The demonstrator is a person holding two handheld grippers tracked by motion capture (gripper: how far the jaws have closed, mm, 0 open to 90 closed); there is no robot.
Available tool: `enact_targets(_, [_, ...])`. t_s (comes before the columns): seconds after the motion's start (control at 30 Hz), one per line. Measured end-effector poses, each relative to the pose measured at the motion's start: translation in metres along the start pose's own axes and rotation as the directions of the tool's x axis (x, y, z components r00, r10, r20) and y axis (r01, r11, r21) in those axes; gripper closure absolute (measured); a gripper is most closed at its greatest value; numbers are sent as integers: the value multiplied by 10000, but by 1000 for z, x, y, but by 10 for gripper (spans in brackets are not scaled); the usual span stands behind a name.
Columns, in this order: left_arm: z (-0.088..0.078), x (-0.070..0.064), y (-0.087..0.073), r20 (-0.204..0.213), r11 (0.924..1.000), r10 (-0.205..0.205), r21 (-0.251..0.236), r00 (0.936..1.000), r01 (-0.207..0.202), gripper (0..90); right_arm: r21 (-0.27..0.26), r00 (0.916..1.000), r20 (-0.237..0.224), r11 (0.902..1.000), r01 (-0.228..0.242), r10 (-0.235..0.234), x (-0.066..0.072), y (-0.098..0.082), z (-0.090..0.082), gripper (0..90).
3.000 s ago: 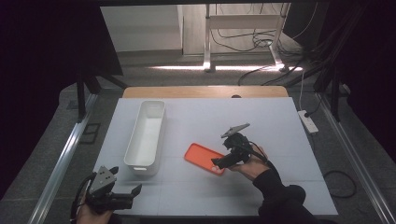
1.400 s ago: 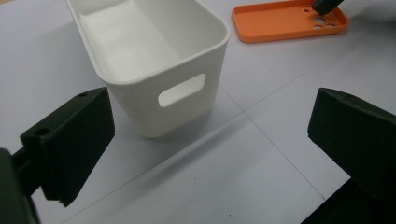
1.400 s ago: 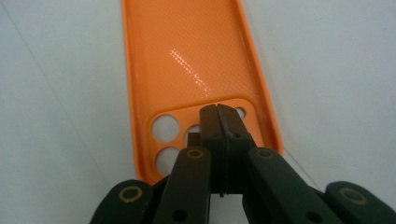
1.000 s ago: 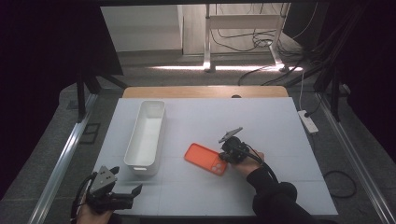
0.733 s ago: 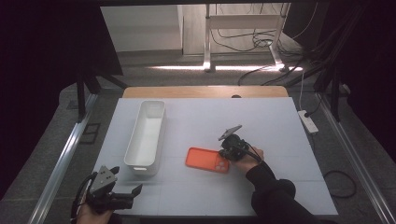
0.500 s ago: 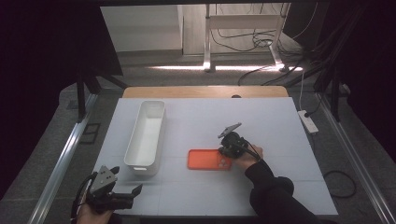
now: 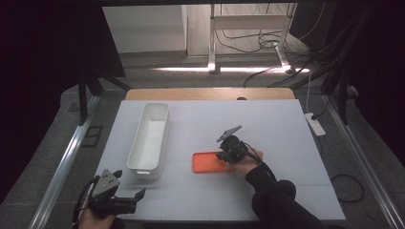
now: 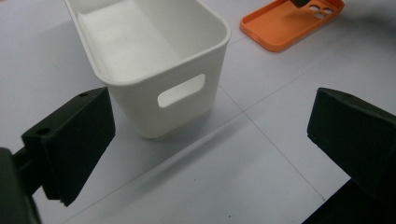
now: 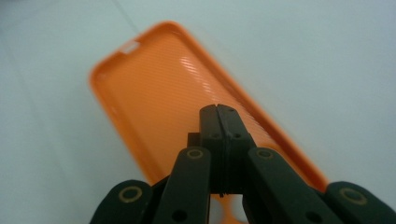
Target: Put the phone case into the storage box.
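Directly beneath the pressed-together right gripper [image 9: 219, 140], whose jaws hold nothing, the orange flexible plastic phone case [image 9: 177, 98] stretches lengthwise away, far from the wide-open, empty left gripper [image 8: 205, 154].

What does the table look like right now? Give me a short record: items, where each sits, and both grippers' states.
item in hand: orange phone case, lying flat with its hollow side up, right of the bin
container: white bin, long, with nothing in it, handle slot on its near end
right gripper: jaws shut together, resting over the case's camera-hole end; whether they pinch its edge is hidden
left gripper: jaws wide open, nothing between them, near the bin's near end
surface: white table
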State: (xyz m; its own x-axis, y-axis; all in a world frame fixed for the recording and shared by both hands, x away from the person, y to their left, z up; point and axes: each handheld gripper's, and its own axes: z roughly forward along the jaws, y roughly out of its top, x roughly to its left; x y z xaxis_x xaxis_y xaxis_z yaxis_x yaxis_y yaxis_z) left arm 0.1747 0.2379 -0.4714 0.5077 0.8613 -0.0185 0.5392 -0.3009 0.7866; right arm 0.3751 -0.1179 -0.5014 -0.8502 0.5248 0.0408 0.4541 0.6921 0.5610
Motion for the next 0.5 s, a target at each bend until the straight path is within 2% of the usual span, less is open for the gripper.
enact_targets(0.03, [0, 0, 0, 2, 10000, -5, -7, 10000, 5, 19, -15, 9998, -175, 10000, 89, -90, 9, 4, 5, 891])
enact_targets(0.1, [0, 0, 0, 6, 10000, -9, -1, 10000, 9, 19, 22, 9992, -387, 9999, 113, -112, 16, 8, 10, 892])
enact_targets(0.3, [0, 0, 0, 21, 10000, -10, -12, 10000, 10, 19, 71, 9952, -966, 9998, 166, -158, 35, 17, 22, 891])
enact_targets(0.43, [0, 0, 0, 19, 10000, 2, -18, 10000, -2, 19, 200, 9938, -1028, 9988, 452, -429, 46, 21, 28, 891])
enact_targets(0.5, [0, 0, 0, 16, 10000, 7, -20, 10000, -7, 19, 247, 9939, -1009, 9986, 478, -451, 47, 22, 29, 892])
